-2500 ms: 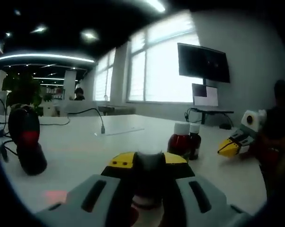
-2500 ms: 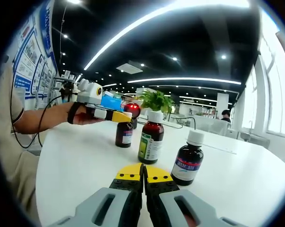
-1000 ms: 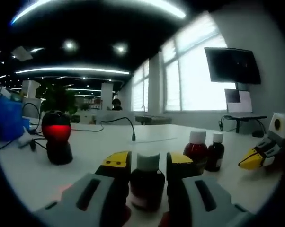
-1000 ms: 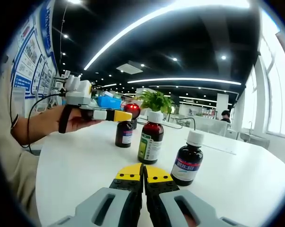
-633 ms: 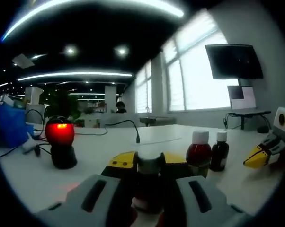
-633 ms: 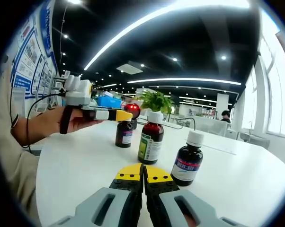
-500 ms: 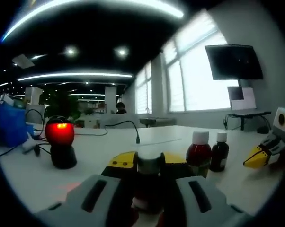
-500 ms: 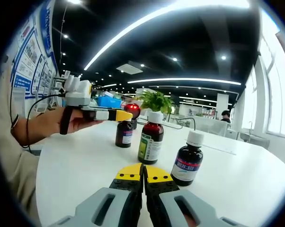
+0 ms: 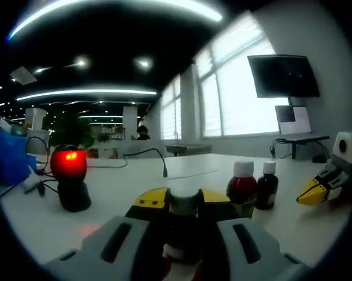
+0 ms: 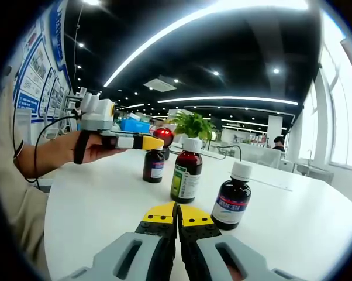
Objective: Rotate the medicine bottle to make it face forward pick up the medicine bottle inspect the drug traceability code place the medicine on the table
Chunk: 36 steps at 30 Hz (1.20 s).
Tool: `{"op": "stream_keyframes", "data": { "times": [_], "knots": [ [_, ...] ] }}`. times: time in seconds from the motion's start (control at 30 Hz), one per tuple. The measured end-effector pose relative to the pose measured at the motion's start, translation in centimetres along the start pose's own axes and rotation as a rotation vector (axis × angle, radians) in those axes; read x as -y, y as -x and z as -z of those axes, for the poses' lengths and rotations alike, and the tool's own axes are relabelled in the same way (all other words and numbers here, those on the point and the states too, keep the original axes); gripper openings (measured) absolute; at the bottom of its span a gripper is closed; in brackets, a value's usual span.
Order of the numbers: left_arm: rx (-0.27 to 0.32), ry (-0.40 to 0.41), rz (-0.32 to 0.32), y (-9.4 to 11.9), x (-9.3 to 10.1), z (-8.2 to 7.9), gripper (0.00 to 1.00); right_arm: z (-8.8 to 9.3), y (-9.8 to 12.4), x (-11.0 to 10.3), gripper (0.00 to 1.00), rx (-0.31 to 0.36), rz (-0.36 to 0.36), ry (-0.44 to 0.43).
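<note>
My left gripper [image 9: 185, 206] pinches the medicine bottle [image 9: 183, 225] upright between its jaws, over the surface [image 9: 117, 187], with the red-lit scanner [image 9: 69, 178] ahead to its left. My right gripper [image 10: 177, 218] rests with jaws pressed together, empty.

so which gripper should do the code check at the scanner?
Left. The left gripper is shut on a medicine bottle and faces the red-lit scanner. The right gripper is shut and empty, low over the table.
</note>
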<state>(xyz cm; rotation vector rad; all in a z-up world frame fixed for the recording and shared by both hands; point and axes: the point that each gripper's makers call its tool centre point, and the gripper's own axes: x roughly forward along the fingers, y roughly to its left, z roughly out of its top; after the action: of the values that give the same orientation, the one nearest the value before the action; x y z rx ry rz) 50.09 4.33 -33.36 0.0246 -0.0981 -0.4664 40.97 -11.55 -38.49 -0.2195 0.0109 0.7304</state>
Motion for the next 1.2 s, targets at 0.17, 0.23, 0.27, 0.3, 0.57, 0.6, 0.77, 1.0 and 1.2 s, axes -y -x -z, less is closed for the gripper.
{"op": "stream_keyframes", "data": {
  "times": [0.17,0.23,0.27,0.3,0.57,0.6,0.77,1.0,1.2],
  "knots": [
    [-0.007,-0.012,0.032,0.04,-0.04,0.02,0.11,-0.04,0.01,-0.03,0.0,0.0,-0.001,-0.003],
    [-0.007,-0.019,0.049,0.1,0.01,0.0,0.11,-0.04,0.0,-0.05,0.0,0.0,-0.001,-0.001],
    [-0.008,-0.014,0.055,0.11,-0.07,0.0,0.11,-0.04,0.0,-0.06,0.0,-0.001,-0.001,-0.001],
    [-0.008,-0.016,0.064,0.11,-0.06,-0.01,0.11,-0.05,0.0,-0.06,0.0,0.0,-0.001,-0.001],
    [-0.02,0.018,0.125,0.15,0.13,-0.03,0.11,-0.06,-0.02,-0.09,0.0,-0.003,0.001,0.001],
    [-0.022,0.024,0.134,0.16,0.14,-0.02,0.11,-0.06,-0.02,-0.1,0.0,-0.003,0.001,0.001],
    [-0.024,0.033,0.172,0.24,0.26,0.02,0.11,-0.09,-0.02,-0.16,0.0,-0.003,0.001,0.003],
    [-0.026,0.045,0.224,0.12,0.11,0.03,0.11,-0.1,-0.02,-0.24,0.0,-0.004,0.001,0.005],
    [-0.03,0.075,0.273,-0.02,0.05,0.08,0.11,-0.04,-0.03,-0.05,0.0,-0.003,0.001,0.002]
  ]
}}
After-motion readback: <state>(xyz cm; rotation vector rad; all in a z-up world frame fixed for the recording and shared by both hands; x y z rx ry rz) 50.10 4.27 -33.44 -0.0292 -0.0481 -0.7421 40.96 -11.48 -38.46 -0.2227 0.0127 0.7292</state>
